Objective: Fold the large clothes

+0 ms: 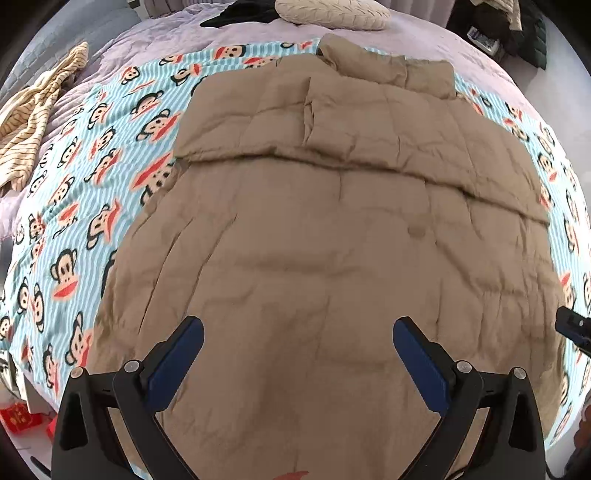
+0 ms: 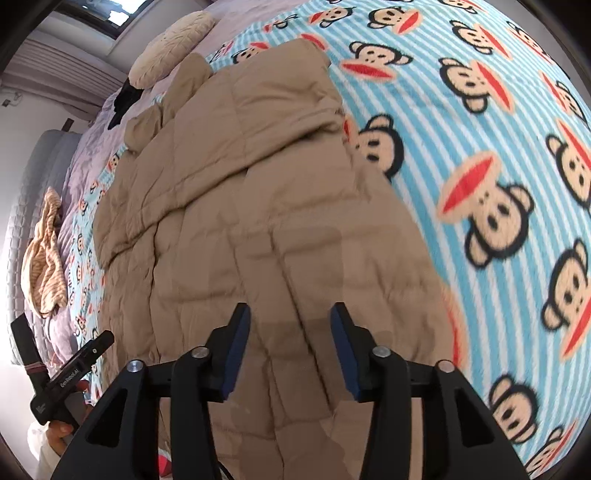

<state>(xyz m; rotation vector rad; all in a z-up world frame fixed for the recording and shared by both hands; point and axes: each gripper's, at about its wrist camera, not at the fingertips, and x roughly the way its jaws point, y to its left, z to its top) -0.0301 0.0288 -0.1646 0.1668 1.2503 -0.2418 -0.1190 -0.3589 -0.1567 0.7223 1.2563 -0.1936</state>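
Observation:
A large tan quilted coat [image 1: 332, 229] lies flat on a blue striped monkey-print blanket [image 1: 92, 177], sleeves folded across its upper part, collar at the far end. My left gripper [image 1: 298, 332] hovers open and empty over the coat's near part. In the right wrist view the coat [image 2: 236, 206] runs away to the upper left on the blanket [image 2: 498, 147]. My right gripper [image 2: 290, 317] hovers open and empty over the coat's near right part. The left gripper's handle [image 2: 70, 376] shows at the lower left, held by a hand.
A cream pillow [image 1: 332, 13] and a dark garment [image 1: 243, 14] lie at the bed's far end. A yellow striped garment [image 1: 37, 110] is bunched at the bed's left. Red items [image 1: 20, 419] lie on the floor at lower left. The right gripper's tip [image 1: 574, 326] shows at the right edge.

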